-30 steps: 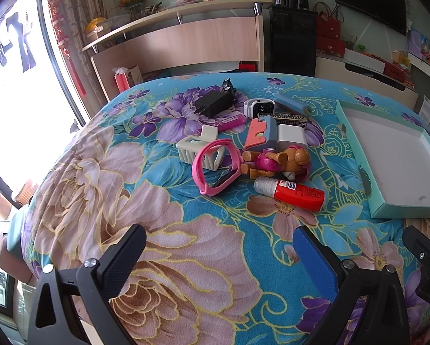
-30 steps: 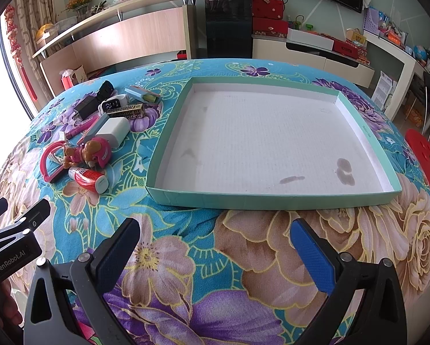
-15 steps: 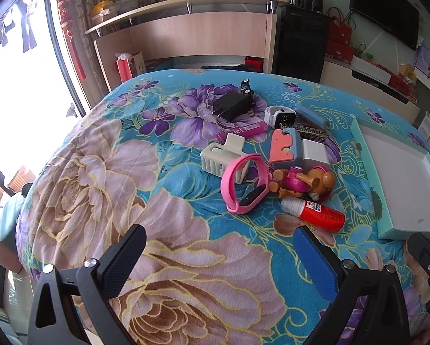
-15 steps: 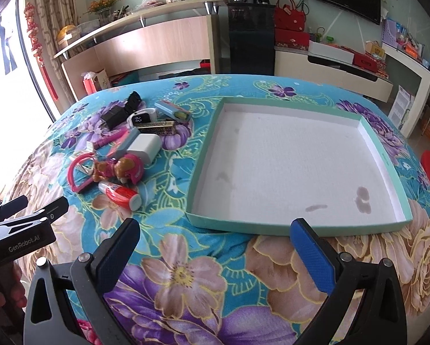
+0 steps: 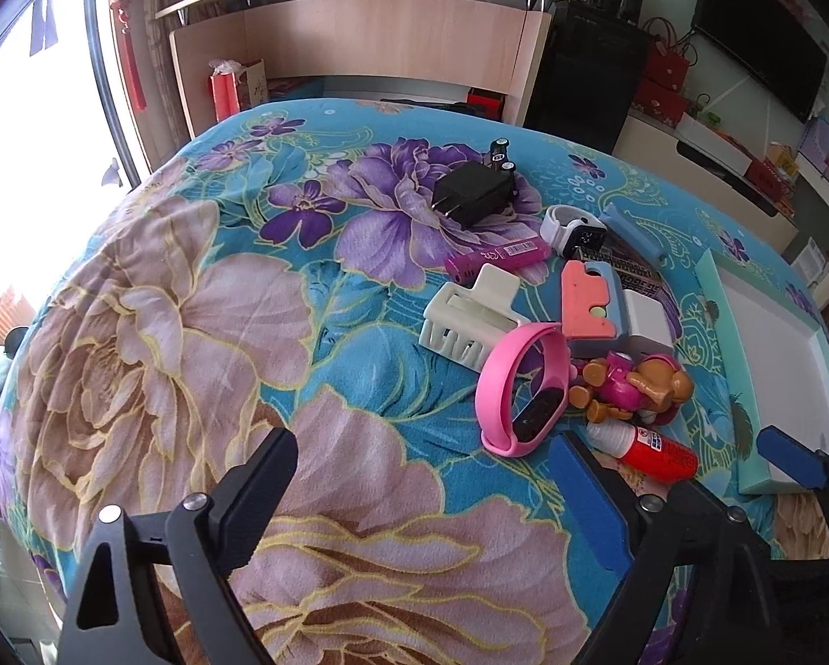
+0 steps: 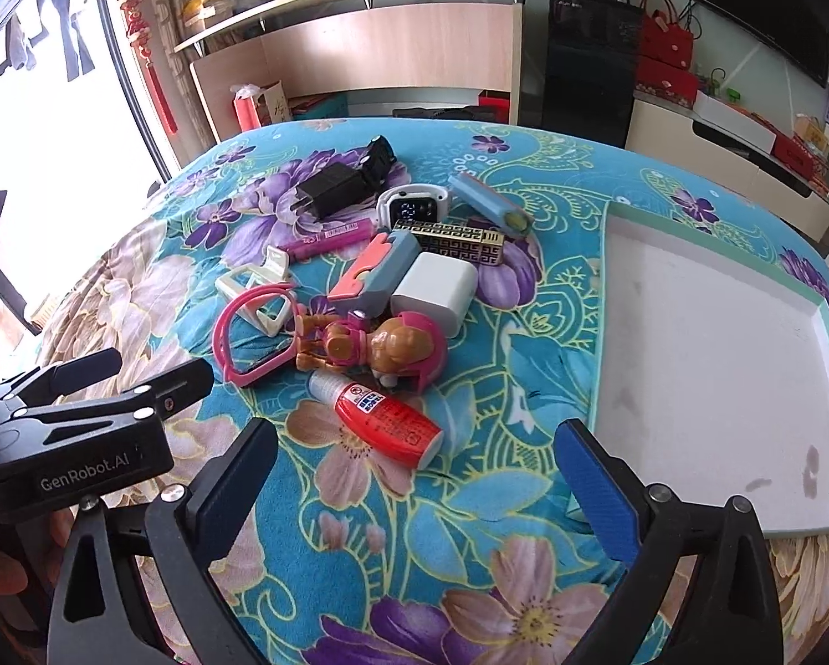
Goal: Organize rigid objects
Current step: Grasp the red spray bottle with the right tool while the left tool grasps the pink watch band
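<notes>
While the tray (image 6: 714, 343) is lying empty at 3 o'clock, the clutter pile (image 6: 370, 299) is sitting unsorted on the tabletop (image 6: 470, 526). Both the left hand-held gripper (image 5: 423, 490) and right hand-held gripper (image 6: 412, 476) are closing from wide, gripping nothing.

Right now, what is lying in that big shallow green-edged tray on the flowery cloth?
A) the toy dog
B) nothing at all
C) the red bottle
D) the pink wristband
B: the tray shows only its bare, stained white floor, while the red bottle, pink wristband and toy dog all lie on the cloth beside it.
</notes>
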A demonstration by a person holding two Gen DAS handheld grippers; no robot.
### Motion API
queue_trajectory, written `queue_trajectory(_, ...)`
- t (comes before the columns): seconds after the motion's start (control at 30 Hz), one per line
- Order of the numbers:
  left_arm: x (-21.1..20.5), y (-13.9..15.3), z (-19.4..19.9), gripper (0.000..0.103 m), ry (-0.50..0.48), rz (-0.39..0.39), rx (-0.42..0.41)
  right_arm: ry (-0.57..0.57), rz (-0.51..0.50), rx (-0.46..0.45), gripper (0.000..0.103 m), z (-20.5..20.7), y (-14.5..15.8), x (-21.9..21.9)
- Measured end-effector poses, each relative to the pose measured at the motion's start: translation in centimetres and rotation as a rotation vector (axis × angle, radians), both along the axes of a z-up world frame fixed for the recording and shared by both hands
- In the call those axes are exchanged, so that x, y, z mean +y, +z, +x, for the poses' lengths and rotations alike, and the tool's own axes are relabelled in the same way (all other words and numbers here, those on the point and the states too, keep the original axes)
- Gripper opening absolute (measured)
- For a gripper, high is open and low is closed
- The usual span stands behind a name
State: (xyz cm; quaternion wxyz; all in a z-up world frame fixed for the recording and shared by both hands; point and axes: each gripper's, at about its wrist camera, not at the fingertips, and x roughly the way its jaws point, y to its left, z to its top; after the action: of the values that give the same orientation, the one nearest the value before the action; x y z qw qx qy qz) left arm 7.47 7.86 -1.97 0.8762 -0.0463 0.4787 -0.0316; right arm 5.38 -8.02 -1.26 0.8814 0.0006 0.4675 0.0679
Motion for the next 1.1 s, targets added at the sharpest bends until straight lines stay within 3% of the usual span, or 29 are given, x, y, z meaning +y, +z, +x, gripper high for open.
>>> queue_trajectory(0.23, -0.9, -1.0, 1.8, 0.077, -0.056, -0.022, 0.024, 0.039, -0.025, 0.053, 0.079, 1.8, -2.0, 1.5)
queue_trajectory(0.6, -1.2, -2.4, 3.5, 0.049, -0.069, -0.048, 0.035, 0.065, -0.051, 0.086, 0.065, 3.4, -4.0, 2.7)
queue_trajectory(0.87, -1.2, -2.4, 3.4, 0.011, -0.067, -0.054, 0.03, 0.069, -0.056, 0.058, 0.051, 3.2, -3.9, 3.0)
queue_trajectory(1.1, -0.6, -1.8, 2.1, 0.01, -0.041, -0.058, 0.01, 0.068, -0.013, 0.051, 0.044, 2.6, -3.5, 2.7)
